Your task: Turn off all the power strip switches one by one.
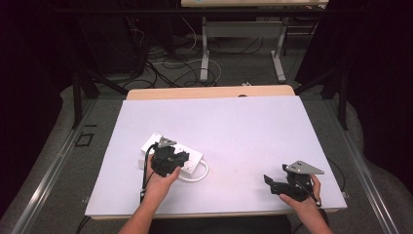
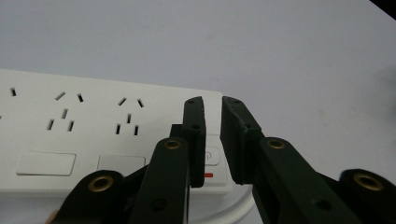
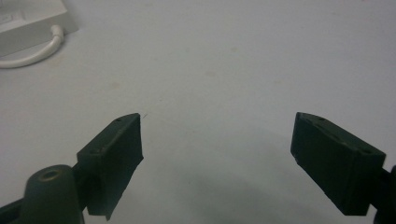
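1. At lower left of the high view we see the left claw [image 1: 184,157] over the near end of the white plastic rectangular power strip [image 1: 155,142], which lies left of centre on the white table sheet [image 1: 243,126].
2. In the left gripper view, that claw [image 2: 213,100] is almost closed. A thin slit remains above the strip's [image 2: 93,116] switch, and nothing is pinched.
3. The strip's white looped cord [image 1: 202,173] curls just right.
4. At lower right, the right claw [image 1: 269,183] gapes wide and empty above bare sheet.
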Demonstrator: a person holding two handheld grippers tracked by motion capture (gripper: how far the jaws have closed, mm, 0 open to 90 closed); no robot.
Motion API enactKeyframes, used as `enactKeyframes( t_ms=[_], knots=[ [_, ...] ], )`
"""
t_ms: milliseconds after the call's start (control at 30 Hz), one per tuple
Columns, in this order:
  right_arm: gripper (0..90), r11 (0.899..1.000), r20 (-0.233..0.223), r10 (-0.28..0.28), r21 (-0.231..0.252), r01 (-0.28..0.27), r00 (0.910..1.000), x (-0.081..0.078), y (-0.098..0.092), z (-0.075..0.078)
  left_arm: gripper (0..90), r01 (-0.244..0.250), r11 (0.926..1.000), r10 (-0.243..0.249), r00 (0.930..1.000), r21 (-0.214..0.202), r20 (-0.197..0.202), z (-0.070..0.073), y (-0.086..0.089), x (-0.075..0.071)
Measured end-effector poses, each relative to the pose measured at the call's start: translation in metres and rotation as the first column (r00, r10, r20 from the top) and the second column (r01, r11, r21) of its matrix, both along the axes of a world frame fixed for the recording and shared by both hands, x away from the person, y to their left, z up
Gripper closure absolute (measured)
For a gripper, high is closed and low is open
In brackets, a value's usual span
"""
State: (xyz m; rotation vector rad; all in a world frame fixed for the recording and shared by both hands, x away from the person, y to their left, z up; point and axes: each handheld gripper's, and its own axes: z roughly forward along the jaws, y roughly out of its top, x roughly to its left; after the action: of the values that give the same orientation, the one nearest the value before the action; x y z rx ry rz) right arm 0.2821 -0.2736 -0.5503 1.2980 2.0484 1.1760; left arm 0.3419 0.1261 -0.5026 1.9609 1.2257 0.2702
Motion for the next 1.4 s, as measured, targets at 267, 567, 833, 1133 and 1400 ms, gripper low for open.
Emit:
enactKeyframes(
  t_ms=[267, 567, 833, 1133, 1400],
  knots=[
    [16.2, 0.999, 0.004, 0.042, -0.024, -0.042, 0.9991, -0.001, 0.004, 0.000, 88.6, 0.026, 0.9989, -0.025, 0.9991, 0.040, -0.034, -0.002, -0.005, 0.002],
    [16.1, 0.999, -0.003, 0.037, -0.021, -0.037, 0.9993, -0.001, 0.003, 0.000, 90.0, 0.032, 0.9942, -0.024, 0.9963, 0.102, -0.082, -0.005, -0.013, 0.005],
    [16.1, 0.999, -0.007, 0.027, -0.027, -0.027, 0.9996, 0.001, 0.001, -0.001, 90.0, 0.059, 0.9868, -0.045, 0.9944, 0.151, -0.096, -0.009, -0.019, 0.008],
    [16.1, 0.999, -0.015, 0.028, -0.018, -0.028, 0.9995, 0.000, 0.001, -0.001, 90.0, 0.067, 0.9832, -0.046, 0.9912, 0.170, -0.124, -0.017, -0.025, 0.012],
    [16.1, 1.000, -0.014, 0.021, -0.014, -0.021, 0.9997, 0.000, -0.001, -0.001, 90.0, 0.080, 0.9832, -0.063, 0.9921, 0.164, -0.109, -0.019, -0.024, 0.012]
  ],
)
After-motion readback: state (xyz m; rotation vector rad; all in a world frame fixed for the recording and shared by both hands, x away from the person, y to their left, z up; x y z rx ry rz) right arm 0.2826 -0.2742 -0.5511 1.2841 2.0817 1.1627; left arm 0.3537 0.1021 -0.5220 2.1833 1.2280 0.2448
